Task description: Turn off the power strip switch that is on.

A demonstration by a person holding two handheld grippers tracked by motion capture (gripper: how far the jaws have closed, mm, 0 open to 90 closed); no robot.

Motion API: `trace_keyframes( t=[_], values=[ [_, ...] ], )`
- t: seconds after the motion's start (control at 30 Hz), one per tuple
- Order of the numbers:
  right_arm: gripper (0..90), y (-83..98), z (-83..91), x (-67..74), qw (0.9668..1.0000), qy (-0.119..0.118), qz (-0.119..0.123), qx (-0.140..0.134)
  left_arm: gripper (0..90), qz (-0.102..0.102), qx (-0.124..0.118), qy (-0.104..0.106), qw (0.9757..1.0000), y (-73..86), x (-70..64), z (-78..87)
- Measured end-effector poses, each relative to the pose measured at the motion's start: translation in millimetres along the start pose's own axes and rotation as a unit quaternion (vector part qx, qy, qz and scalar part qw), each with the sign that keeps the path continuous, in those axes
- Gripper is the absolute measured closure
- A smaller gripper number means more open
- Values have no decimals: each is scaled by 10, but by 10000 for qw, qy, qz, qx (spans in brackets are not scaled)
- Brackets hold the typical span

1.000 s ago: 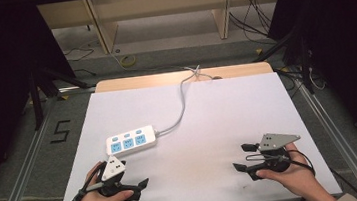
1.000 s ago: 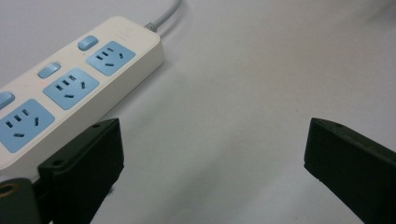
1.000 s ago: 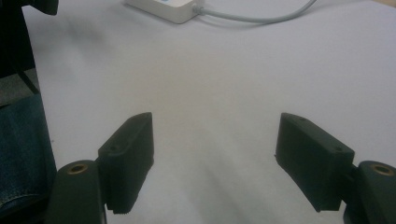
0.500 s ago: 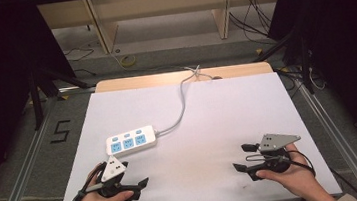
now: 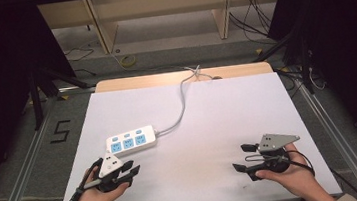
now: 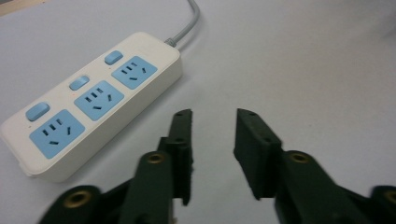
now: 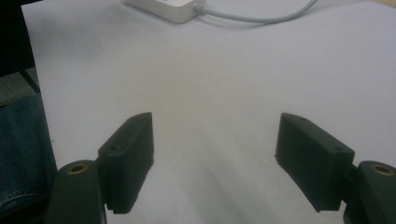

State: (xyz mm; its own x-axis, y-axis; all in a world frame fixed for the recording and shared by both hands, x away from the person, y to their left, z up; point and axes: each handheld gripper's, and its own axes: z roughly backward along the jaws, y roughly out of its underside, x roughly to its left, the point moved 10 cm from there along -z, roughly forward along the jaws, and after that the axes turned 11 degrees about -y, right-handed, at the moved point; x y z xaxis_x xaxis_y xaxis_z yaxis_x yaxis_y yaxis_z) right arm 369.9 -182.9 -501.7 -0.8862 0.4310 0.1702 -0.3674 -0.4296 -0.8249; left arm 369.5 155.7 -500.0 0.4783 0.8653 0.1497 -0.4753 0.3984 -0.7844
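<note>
A white power strip (image 5: 131, 141) with blue sockets and blue switches lies left of centre on the white table (image 5: 219, 121). Its grey cable (image 5: 182, 112) runs to the far edge. My left gripper (image 5: 132, 169) rests at the front left, just in front of the strip, jaws open a little and empty. In the left gripper view the strip (image 6: 91, 105) lies to the left of the jaws of the gripper (image 6: 212, 135). My right gripper (image 5: 240, 157) sits at the front right, wide open and empty. In its own view the right gripper (image 7: 212, 144) faces bare table, with the strip's end (image 7: 166, 9) far off.
Beyond the table's far edge stand wooden shelf frames (image 5: 157, 12) and loose cables on the floor (image 5: 258, 16). Metal rails (image 5: 18, 172) run along both sides of the table. A blue trouser leg (image 7: 21, 149) shows at the left of the right gripper view.
</note>
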Motion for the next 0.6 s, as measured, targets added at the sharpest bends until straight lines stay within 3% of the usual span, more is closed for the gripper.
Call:
trace_keyframes(
  t=[0.1, 0.6],
  values=[
    [283, -3, 2, 1, 10000, 3, 3, -11, 896, 23, -3, -174, 9998, -22, 86, 12],
    [284, 0, -12, -2, 10000, 6, 15, 27, 898, -2, 155, -183, 9997, -91, 150, -71]
  ],
)
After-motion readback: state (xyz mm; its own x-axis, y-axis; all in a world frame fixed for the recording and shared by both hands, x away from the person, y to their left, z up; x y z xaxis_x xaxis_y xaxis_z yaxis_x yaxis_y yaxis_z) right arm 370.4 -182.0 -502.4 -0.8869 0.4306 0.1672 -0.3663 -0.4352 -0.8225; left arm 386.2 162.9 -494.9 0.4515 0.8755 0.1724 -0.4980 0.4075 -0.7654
